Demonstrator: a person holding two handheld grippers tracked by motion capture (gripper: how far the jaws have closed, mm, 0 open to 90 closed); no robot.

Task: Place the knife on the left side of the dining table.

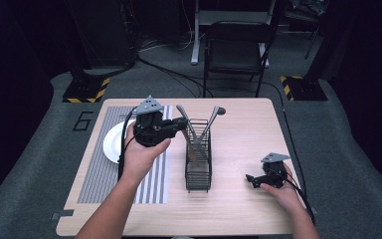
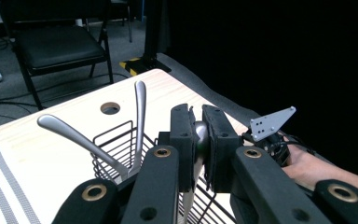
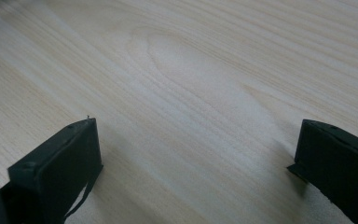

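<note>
plate [image 1: 113, 142] left of basket [image 1: 198, 172], utensils [image 1: 205, 127] inside

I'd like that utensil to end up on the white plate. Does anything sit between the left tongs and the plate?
Nothing visible does. The left tongs grip a utensil handle over the wire basket; the white plate lies just left on the striped mat, with the holding hand above it.

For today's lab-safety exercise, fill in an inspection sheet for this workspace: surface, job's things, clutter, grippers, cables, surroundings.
Surface: wooden table, with a striped mat on its left part.
Job's things: black wire caddy holding utensils; white plate on the mat.
Clutter: nothing seen.
Grippers: left gripper shut on a metal utensil handle above the caddy; right gripper open, low over bare wood.
Cables: one trails from each gripper; more lie on the floor.
Surroundings: black folding chair beyond the table; hazard-striped bases.
</note>
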